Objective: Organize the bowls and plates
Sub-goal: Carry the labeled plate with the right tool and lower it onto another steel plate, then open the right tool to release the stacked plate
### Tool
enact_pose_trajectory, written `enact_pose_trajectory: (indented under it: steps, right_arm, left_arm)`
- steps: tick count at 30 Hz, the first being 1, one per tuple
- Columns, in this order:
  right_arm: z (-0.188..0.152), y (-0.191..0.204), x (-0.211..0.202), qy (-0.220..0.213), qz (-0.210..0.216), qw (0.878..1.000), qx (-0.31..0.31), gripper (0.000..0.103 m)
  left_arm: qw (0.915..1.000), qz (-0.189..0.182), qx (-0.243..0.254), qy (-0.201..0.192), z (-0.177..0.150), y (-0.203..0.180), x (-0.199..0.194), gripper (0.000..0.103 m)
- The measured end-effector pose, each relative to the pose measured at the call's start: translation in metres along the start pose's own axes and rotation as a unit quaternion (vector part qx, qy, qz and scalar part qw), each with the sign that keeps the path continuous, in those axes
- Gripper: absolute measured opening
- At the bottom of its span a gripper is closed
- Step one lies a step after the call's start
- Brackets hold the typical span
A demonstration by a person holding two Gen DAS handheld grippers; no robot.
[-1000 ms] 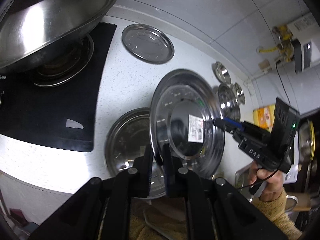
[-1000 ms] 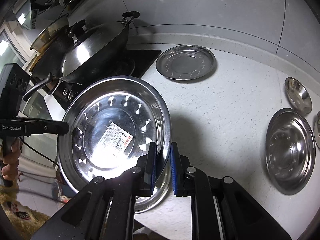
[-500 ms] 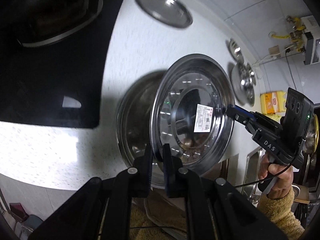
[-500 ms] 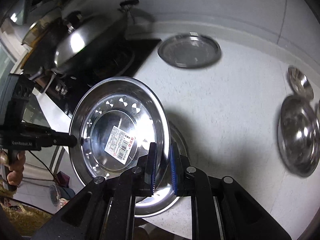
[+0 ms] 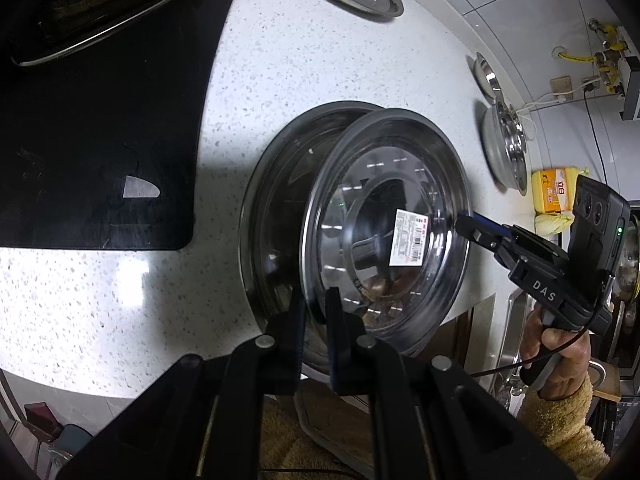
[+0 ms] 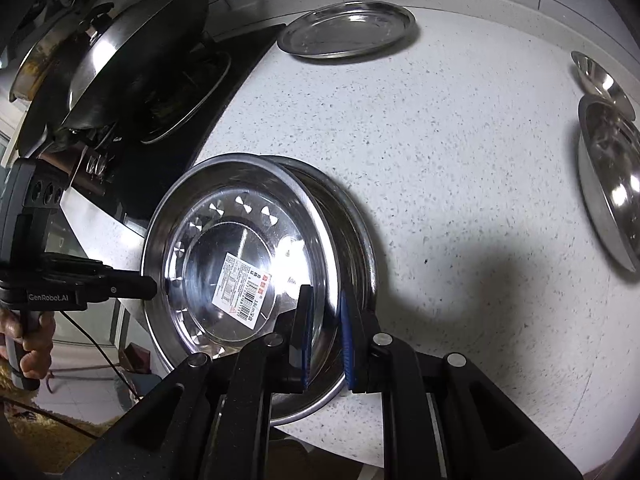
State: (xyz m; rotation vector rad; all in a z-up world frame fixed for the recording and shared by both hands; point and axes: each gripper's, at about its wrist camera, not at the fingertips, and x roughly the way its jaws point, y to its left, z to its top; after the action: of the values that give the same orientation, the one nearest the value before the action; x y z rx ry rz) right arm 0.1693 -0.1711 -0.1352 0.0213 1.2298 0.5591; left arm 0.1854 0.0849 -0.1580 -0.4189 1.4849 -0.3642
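White speckled counter (image 6: 460,184), kitchen setting, grey tiled wall at the top of the frame.

Item 1: labelled steel plate (image 6: 240,264), round, shiny, white barcode sticker (image 6: 242,290) at its centre. Held tilted on edge, lower centre-left of the right wrist view, directly over a second steel plate (image 6: 356,240) that lies flat on the counter near its front edge; whether the two rims touch cannot be told.

Item 2: left gripper (image 5: 316,336), bottom centre of the left wrist view, jaws narrow and clamped on the near rim of the labelled plate.

Item 3: right gripper (image 6: 326,332), bottom centre of its own view, blue-padded jaws pinched on the opposite rim of the same plate. A person's hand (image 5: 552,348) in a tan fleece sleeve (image 5: 560,432) grips its handle, lower right of the left wrist view.

Item 4: flat steel plate (image 6: 348,30), alone, top centre, close to the wall.

Item 5: shallow steel dish (image 6: 608,176) at the right edge, with a small steel bowl (image 6: 600,80) just above it.

Item 6: black cooktop (image 5: 100,120), upper left, carrying a lidded wok (image 6: 132,60).

Item 7: yellow package (image 5: 556,196), far right of the left wrist view, contents unclear.
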Motion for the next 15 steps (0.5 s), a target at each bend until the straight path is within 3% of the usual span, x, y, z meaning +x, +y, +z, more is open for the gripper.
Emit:
enact_pose_trajectory:
  steps: [15]
  right_arm:
    - [0.0025,0.0023,0.0100,0.010,-0.013,1.000,0.002,0.012]
  left_arm:
    - [0.9998,-0.013,-0.002,0.012,0.0024,0.0050,0.0071,0.009]
